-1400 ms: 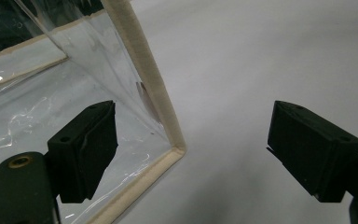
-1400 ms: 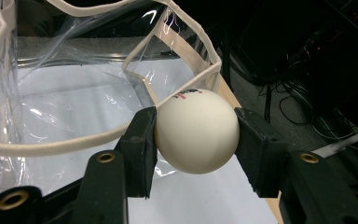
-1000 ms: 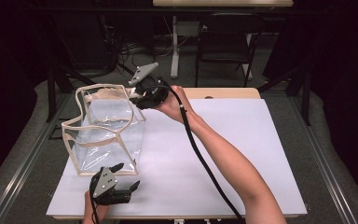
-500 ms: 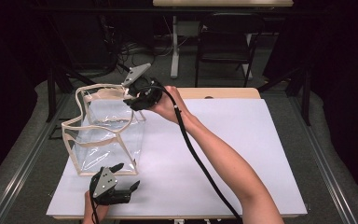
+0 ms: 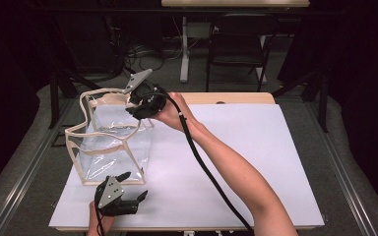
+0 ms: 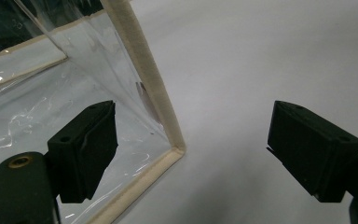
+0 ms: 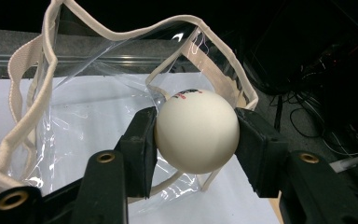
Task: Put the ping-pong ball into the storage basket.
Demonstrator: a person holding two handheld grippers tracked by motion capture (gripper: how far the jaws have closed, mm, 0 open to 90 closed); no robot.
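- Holding a white ball (image 7: 196,131), the right gripper (image 5: 140,101) hangs at the far upper rim of a clear bag (image 5: 110,142); its 2 fingers (image 7: 140,149) pinch the ball from either side, red print showing on top.
- Ball sits above and just at the bag's open mouth, not yet inside. Judged: positioned so a release would drop it into the bag.
- Bag stands upright on the bench (image 5: 256,162), left of centre, clear walls edged in cream trim (image 6: 144,79); the rim is wavy and slack, the mouth gaping upward.
- Left gripper (image 5: 128,189) rests low at the near edge of the bench, just beside the bag's near bottom corner; fingers (image 6: 86,149) spread wide, holding nothing. In the left gripper view that corner lies between the fingers but nearer the left one; contact cannot be told.
- Judged: the left gripper is placed to steady the soft bag if it sags or tips, since the walls have little stiffness.
- Risk, judged: ball could strike the floppy rim and roll off outside.
- A black cable (image 5: 202,162) trails along the right forearm to the near edge.
- Surface: a pale sheet covers the bench, plain, matte; a wood strip shows at the far edge.
- Room: dark, grey floor, a chair (image 5: 236,49), a second table's leg and loose cables beyond.
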